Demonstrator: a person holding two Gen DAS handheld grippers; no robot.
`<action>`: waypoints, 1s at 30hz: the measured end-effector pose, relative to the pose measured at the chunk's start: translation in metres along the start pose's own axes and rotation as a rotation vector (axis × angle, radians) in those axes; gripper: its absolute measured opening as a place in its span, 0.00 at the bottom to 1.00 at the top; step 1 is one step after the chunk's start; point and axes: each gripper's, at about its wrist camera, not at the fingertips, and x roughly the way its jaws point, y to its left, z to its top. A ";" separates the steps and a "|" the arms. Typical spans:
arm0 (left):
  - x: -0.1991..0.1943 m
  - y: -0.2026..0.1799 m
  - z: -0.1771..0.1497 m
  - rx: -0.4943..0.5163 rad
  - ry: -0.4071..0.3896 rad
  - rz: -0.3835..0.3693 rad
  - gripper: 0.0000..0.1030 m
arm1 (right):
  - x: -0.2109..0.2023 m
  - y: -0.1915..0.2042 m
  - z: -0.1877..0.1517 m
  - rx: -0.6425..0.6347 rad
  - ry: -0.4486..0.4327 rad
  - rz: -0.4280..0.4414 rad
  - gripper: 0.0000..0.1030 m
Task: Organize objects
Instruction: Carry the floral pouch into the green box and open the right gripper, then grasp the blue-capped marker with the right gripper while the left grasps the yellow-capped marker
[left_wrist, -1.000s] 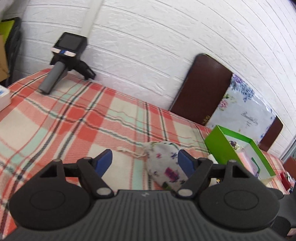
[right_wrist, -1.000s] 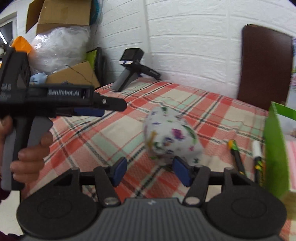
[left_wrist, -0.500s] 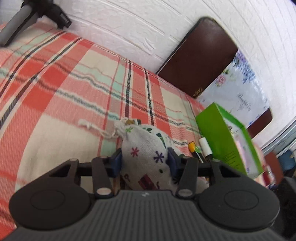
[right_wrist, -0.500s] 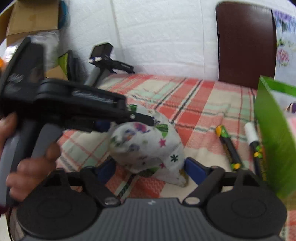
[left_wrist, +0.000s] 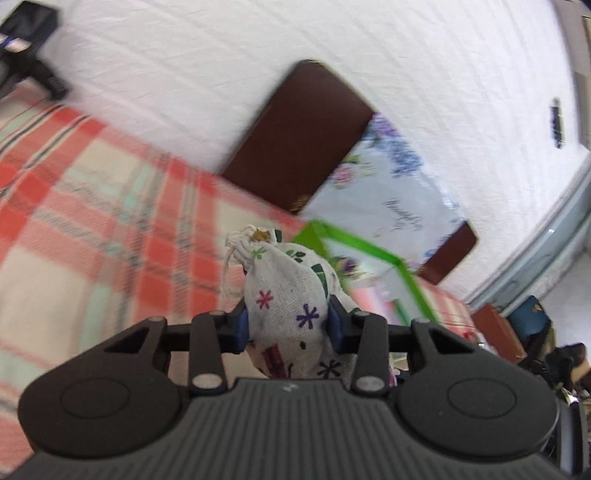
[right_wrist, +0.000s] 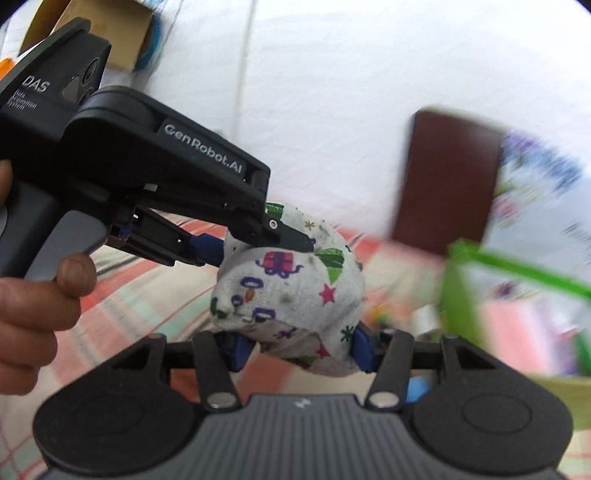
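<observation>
At the far left of the right wrist view a person's hand wraps the grey handle of the left hand-held gripper, whose black body reaches in toward the middle of the picture. Its jaws have just been closing, and they now pinch the upper part of a small printed cloth pouch (white fabric with stars, leaves and little presents). In the left wrist view the same grip shows from behind: the blue pads press into both sides of the pouch, whose tied drawstring neck points up and away from the camera.

Below the pouch in the right wrist view, the right hand-held gripper has also just been closing; its blue pads bear on the lower end of the pouch, so both tools hold it at once, above the red, cream and green plaid cloth covering the bench.

Further right stands a dark brown board leaning against the white wall, with a flowered sheet just beside it. In front of these sits a bright green open box, blurred, to the right of the pouch.
</observation>
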 end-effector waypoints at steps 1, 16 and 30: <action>0.007 -0.010 0.004 0.010 0.002 -0.027 0.41 | -0.004 -0.008 0.002 -0.010 -0.015 -0.037 0.49; 0.140 -0.092 -0.001 0.339 0.104 0.355 0.68 | 0.051 -0.118 0.004 -0.145 0.119 -0.502 0.62; 0.086 -0.044 -0.012 0.294 0.089 0.458 0.69 | -0.040 -0.047 -0.023 -0.035 -0.074 -0.320 0.68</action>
